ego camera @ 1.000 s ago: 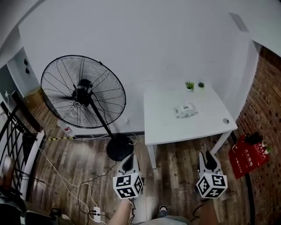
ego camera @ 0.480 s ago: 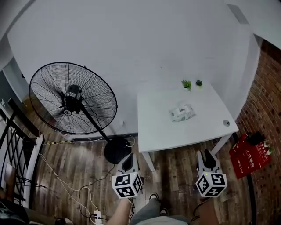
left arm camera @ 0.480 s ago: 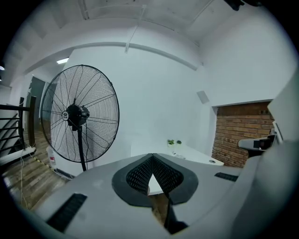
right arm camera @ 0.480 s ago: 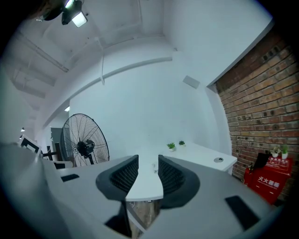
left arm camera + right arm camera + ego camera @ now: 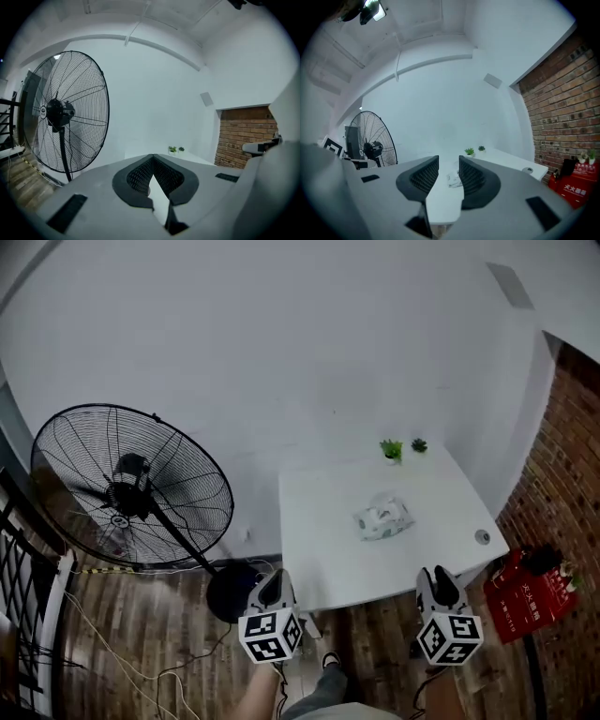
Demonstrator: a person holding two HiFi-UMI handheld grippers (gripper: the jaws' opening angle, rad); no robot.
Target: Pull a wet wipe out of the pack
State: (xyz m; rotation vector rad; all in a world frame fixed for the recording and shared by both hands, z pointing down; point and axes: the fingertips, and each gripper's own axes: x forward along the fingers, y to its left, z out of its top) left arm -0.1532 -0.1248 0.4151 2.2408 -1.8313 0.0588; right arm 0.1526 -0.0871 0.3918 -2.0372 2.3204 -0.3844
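Nearest to the person, both tools are held low above the wooden floor (image 5: 375,641), just short of the front edge of the table (image 5: 319,568), so I judge that the work on the pack has not begun. The left gripper (image 5: 273,585) is clenched: in the left gripper view its two jaw tips meet in one point and nothing is between them. The right gripper (image 5: 439,579) is released, with its jaws apart and only air in the gap. In the right gripper view the pack shows far off through this gap, so this tool seems aimed to take the wipe, while the closed left one could press the pack down.

Further on, the pack of wet wipes (image 5: 382,518) lies flat near the middle of the white table, a little turned, well apart from both grippers. It is too small to tell if a wipe already stands out of its opening. A small round thing (image 5: 482,537) sits near the right front corner of the table.

At the far edge, by the wall, stand two small plants (image 5: 391,449), out of the way of the reach. To the left a big standing fan (image 5: 122,493) is on the floor beside the table
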